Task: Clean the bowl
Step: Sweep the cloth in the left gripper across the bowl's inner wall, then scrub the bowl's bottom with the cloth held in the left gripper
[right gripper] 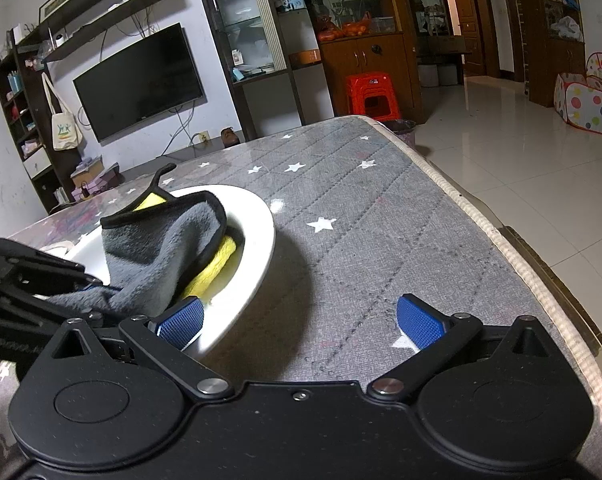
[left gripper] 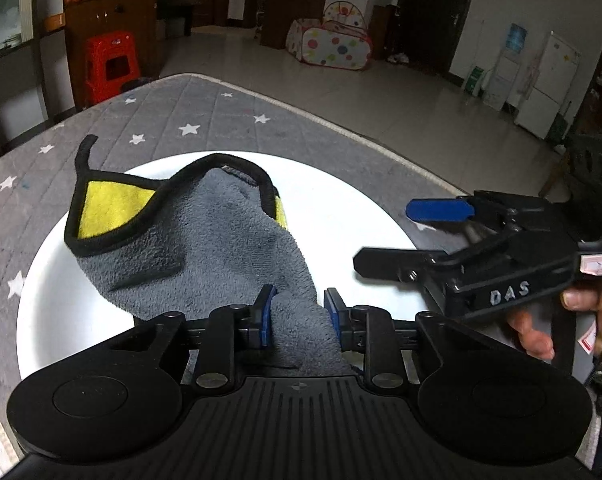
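Observation:
A white bowl (left gripper: 341, 208) sits on the grey star-patterned table cover (left gripper: 205, 112). My left gripper (left gripper: 299, 312) is shut on a grey and yellow cloth (left gripper: 205, 240) that lies bunched inside the bowl. My right gripper (right gripper: 301, 320) is open and empty; its left finger (right gripper: 181, 322) is at the bowl's near rim (right gripper: 257, 248) and its right finger is over the cover. The right gripper also shows at the right of the left wrist view (left gripper: 417, 236), beside the bowl. The cloth (right gripper: 161, 248) shows in the right wrist view too.
The table edge (right gripper: 501, 240) runs along the right, with tiled floor beyond. A red stool (right gripper: 371, 94), cabinets and a wall TV (right gripper: 141, 80) stand behind the table. A spotted play tent (left gripper: 333, 40) is far off on the floor.

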